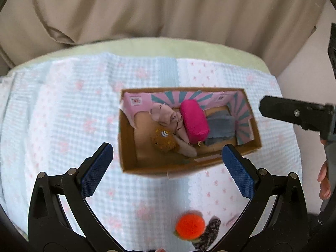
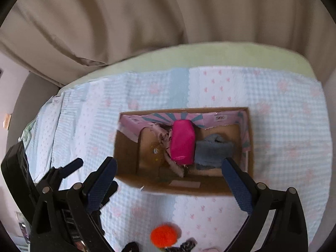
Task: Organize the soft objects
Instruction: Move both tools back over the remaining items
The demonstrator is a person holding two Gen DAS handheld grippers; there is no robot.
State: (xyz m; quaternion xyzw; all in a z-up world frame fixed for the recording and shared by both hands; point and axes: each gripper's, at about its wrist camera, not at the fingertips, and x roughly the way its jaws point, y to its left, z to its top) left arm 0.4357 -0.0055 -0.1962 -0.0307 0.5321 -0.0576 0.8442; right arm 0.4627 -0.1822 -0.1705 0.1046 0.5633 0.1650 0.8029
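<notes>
Both claws wide apart, gripping nothing: left claw [image 1: 167, 154], right claw [image 2: 169, 169]. Orange pom-pom [image 1: 190, 225] on the checked blanket [image 1: 63, 126], low between the left claw's fingers, not touching. Past both claws, cardboard box [image 1: 128, 159] with pink pouch [image 1: 194, 120], brown toy [image 1: 163, 139], blue cloth [image 1: 220, 126] inside.

Beige curtain [image 1: 147, 10], patchwork quilt [image 1: 63, 115], green mattress [image 2: 210, 56]

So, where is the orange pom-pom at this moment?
The orange pom-pom lies on the blanket outside the cardboard box, low in both views, beside a dark knitted item.
</notes>
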